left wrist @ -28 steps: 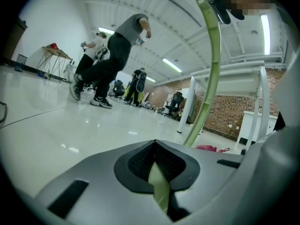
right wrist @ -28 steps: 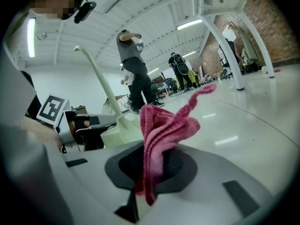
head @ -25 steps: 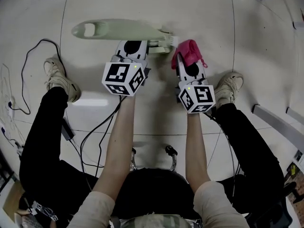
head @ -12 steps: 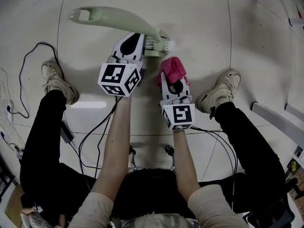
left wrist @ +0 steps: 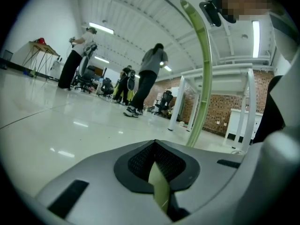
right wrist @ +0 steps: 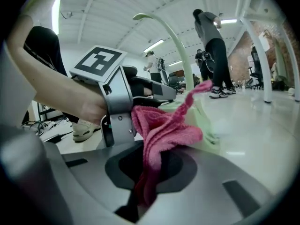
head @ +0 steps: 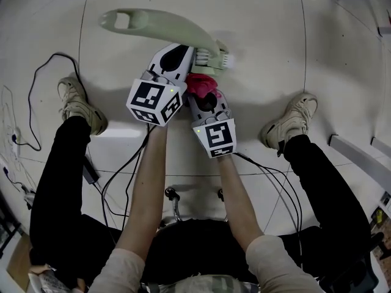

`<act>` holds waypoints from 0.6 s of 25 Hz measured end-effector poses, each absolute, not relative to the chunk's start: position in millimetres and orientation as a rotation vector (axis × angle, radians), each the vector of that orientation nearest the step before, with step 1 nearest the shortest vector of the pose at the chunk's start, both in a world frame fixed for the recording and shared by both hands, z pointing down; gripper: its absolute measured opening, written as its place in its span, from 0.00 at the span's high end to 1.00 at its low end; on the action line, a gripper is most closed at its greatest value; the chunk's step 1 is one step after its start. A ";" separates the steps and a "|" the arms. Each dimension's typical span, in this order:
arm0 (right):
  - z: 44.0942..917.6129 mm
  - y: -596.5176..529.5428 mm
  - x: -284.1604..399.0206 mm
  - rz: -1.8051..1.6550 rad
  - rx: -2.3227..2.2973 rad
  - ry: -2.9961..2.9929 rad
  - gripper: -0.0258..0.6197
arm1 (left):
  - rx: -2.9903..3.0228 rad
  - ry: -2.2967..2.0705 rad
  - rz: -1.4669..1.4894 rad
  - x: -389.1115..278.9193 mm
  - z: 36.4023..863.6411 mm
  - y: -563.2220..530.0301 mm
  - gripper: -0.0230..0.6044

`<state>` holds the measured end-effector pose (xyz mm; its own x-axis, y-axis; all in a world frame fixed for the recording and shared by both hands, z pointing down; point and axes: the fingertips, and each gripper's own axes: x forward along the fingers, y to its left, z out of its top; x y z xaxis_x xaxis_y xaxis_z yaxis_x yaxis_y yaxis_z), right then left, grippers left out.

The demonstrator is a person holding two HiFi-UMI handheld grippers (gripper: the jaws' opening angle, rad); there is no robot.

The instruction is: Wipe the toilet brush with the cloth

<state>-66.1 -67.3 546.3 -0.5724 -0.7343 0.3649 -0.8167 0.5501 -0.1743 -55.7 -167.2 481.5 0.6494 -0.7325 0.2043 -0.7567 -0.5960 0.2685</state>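
Observation:
A pale green toilet brush [head: 165,28] is held above the floor, its long handle reaching up-left and its white bristle head [head: 222,58] at the right. My left gripper [head: 191,52] is shut on the brush near the head; its own view shows the thin green handle [left wrist: 200,74] rising from the closed jaws. My right gripper [head: 203,89] is shut on a pink cloth [head: 202,85], which is bunched just below the brush head, right beside the left gripper. In the right gripper view the cloth [right wrist: 164,130] lies against the green brush [right wrist: 206,130].
The person's shoes [head: 78,101] [head: 292,119] flank the grippers on a glossy tiled floor. Black cables [head: 36,78] trail at left. Metal table legs [head: 360,157] stand at right. In the left gripper view, several people [left wrist: 145,78] and white tables [left wrist: 225,102] are far off.
My right gripper has carried the pink cloth leftward, from apart at the right to tight against the left gripper under the brush head. The brush has tilted a little.

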 end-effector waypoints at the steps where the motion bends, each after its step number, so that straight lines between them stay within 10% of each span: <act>1: 546.5 -67.7 -65.3 0.468 1.284 -2.544 0.91 | 2.533 -1.192 0.090 -55.9 481.4 -166.7 0.96; 15: 543.2 -73.3 -10.7 0.472 1.446 -2.486 0.91 | 2.522 -1.194 0.069 -60.2 482.6 -166.3 0.96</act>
